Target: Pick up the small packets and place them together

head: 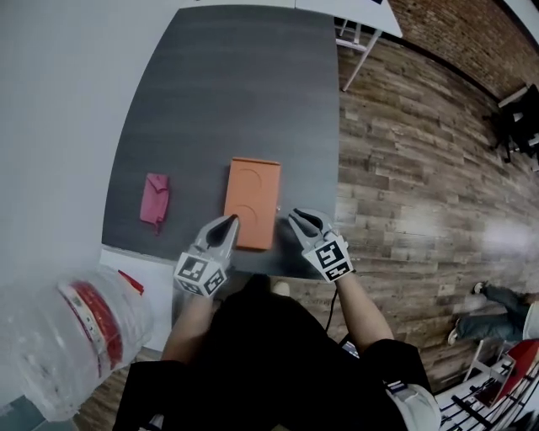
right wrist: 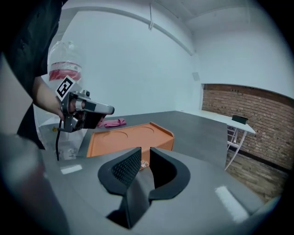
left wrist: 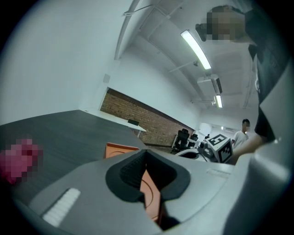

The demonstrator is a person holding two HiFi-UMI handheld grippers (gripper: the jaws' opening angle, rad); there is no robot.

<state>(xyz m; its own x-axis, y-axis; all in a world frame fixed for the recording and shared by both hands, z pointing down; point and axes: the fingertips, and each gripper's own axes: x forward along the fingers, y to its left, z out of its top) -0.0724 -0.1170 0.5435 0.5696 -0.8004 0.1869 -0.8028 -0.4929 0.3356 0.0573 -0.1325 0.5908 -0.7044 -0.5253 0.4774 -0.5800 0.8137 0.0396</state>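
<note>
An orange box [head: 253, 198] lies on the dark grey table [head: 219, 93], seen close up in the right gripper view [right wrist: 124, 135]. A pink packet [head: 155, 200] rests to its left, apart from it. My left gripper [head: 229, 222] hovers at the box's near left corner, its tips together and nothing between them [left wrist: 146, 153]. My right gripper [head: 301, 220] is just off the box's near right corner, with a narrow gap between the jaws [right wrist: 145, 153]. Through that gap a small clear packet [right wrist: 144, 163] shows on the table against the box's side, untouched by the pads.
A large plastic bottle [head: 76, 337] with a red label stands at the lower left. The table's near edge runs right under both grippers. Wooden floor [head: 421, 168] lies to the right, and a white table [head: 354, 13] stands beyond the far corner.
</note>
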